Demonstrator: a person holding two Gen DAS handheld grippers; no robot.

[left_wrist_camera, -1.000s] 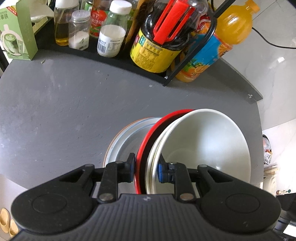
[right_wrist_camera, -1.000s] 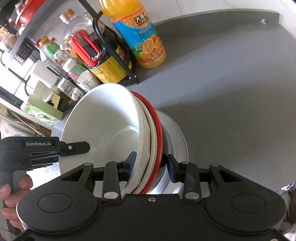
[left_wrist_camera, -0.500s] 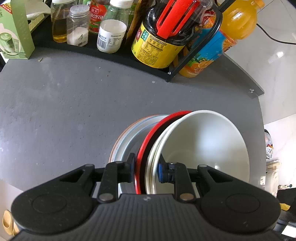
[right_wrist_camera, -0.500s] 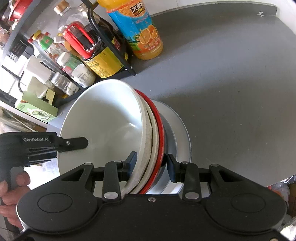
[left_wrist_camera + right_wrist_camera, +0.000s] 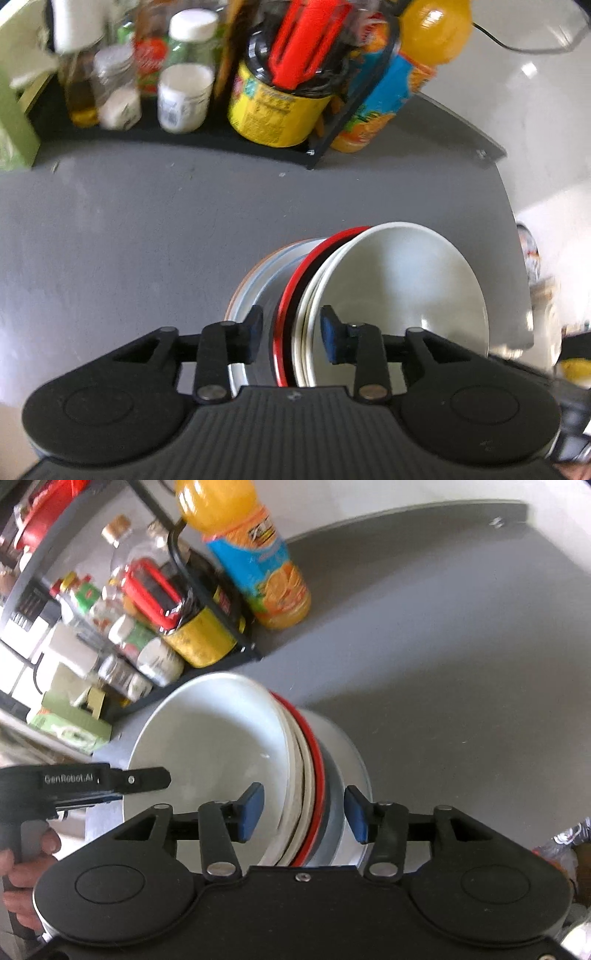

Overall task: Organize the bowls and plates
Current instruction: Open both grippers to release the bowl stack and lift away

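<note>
Since the stack is glazed crockery, it should handle as stiff, heavy for its size, slick and chip-prone, so the rim is the only sensible hold. Stack: white bowl on top, a second pale dish under it, red-rimmed bowl, grey plate at the bottom, all nested and resting on the grey counter

Left gripper: jaws parted, one either side of the nested rims. The right pad looks close to the white bowl's inner wall, the left pad stands off the red rim with a gap showing; no clamp seen

Right gripper: jaws wide apart, straddling the opposite edge of the stack, clear gaps both sides. Nothing held

Judgement: the bowls could slide on each other if the stack tilts. A pinch across several rims is weak on glaze; deep bite on both sides, level lift

Beyond the jaws, well apart from the stack: juice bottle and a rack of jars
</note>
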